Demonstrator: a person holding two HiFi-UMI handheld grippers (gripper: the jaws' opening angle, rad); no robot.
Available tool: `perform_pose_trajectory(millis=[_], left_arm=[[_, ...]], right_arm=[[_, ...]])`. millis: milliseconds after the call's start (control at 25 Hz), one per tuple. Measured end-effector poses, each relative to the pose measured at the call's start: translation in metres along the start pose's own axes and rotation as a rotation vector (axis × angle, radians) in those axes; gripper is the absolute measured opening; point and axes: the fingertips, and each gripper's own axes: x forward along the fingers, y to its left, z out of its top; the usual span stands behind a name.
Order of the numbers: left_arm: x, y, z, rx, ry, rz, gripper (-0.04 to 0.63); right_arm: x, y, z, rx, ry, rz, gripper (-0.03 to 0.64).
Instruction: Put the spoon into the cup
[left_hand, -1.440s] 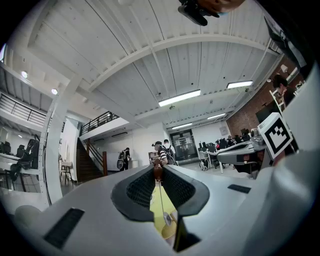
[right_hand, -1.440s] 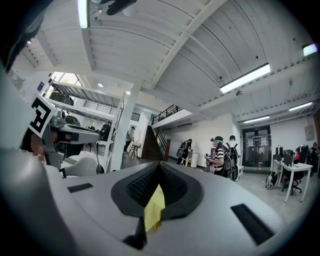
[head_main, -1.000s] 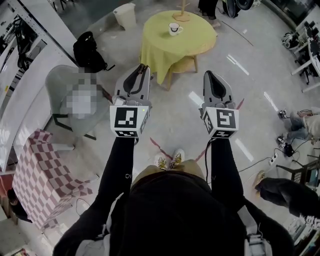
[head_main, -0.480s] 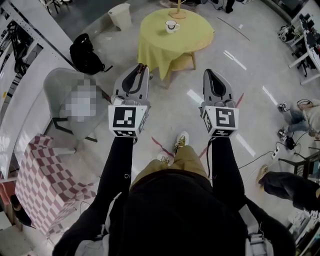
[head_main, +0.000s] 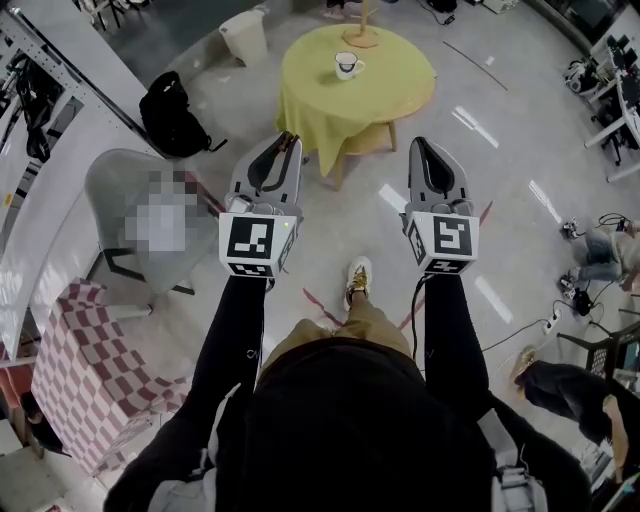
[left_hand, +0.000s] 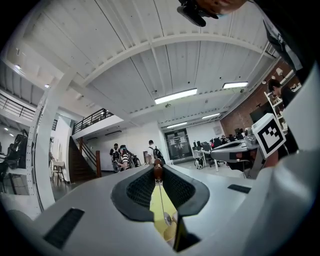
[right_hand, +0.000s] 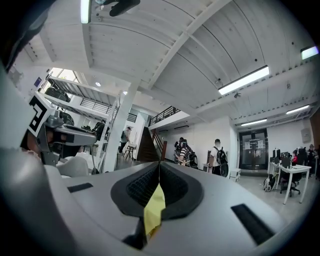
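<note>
Left gripper (head_main: 285, 139) clamps a thin metal spoon (left_hand: 158, 173) with a rounded brown handle tip between ribbed black pads. Right gripper (head_main: 419, 146) jaws pressed together, empty. White cup (head_main: 346, 65) stands on the round yellow-draped table (head_main: 400, 85), well apart.

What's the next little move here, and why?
Probably step closer to the yellow table: the left gripper is clamped on the spoon, but the cup stands far ahead on that table, seemingly out of reach.
</note>
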Motion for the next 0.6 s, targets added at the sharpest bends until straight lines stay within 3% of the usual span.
perform_pose_trajectory(millis=[600], left_arm=[[0.129,0.020,-0.004,0.008,0.003,0.063,0.057]], right_arm=[[0.122,-0.071,-0.008,0.012,-0.028,0.095,0.026]])
